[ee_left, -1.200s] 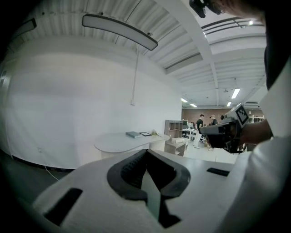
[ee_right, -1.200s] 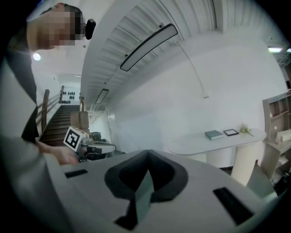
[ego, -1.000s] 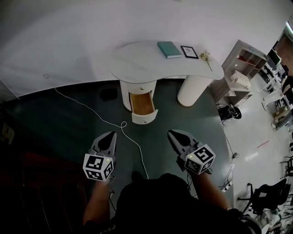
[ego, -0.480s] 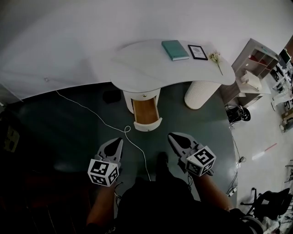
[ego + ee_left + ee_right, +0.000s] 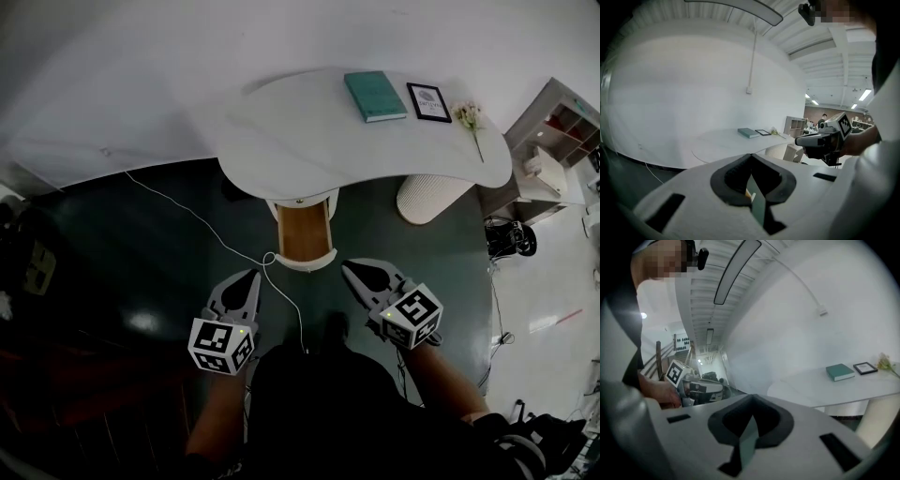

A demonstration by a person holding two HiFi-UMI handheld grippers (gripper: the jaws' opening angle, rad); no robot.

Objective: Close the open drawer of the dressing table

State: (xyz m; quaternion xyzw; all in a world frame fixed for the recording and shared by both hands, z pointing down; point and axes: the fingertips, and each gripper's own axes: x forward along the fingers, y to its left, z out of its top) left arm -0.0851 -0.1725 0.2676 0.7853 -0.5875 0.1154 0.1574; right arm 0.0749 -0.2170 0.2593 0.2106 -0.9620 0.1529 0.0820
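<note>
Jaws on both grippers are resting together, tip against tip, and nothing is sitting between them in either gripper view. I am holding the left gripper [image 5: 249,277] low over the dark green floor [image 5: 141,262], just left of the drawer and a little nearer me. The right gripper [image 5: 351,269] is hovering just right of the drawer. Neither is touching it.

The drawer [image 5: 305,232] is standing pulled out toward me from its column under the near edge of the dressing table [image 5: 309,141]. Its wooden inside is showing, and its curved white front [image 5: 307,260] is lying between my two gripper tips and slightly beyond them.

A white cable [image 5: 202,230] is trailing across the floor from the upper left, looping just beside the drawer front and running on down past the left gripper.

On the white tabletop a teal book [image 5: 375,96], a small dark picture frame [image 5: 428,102] and a sprig of flowers [image 5: 472,124] are lying in a row toward the right end, well apart from the drawer. A ribbed white pedestal [image 5: 433,199] is carrying that end. A white shelf unit [image 5: 562,131] is showing at the right edge.

From the left gripper view I am seeing the tabletop ahead and the other gripper off to the right, with the person's hand behind it.
</note>
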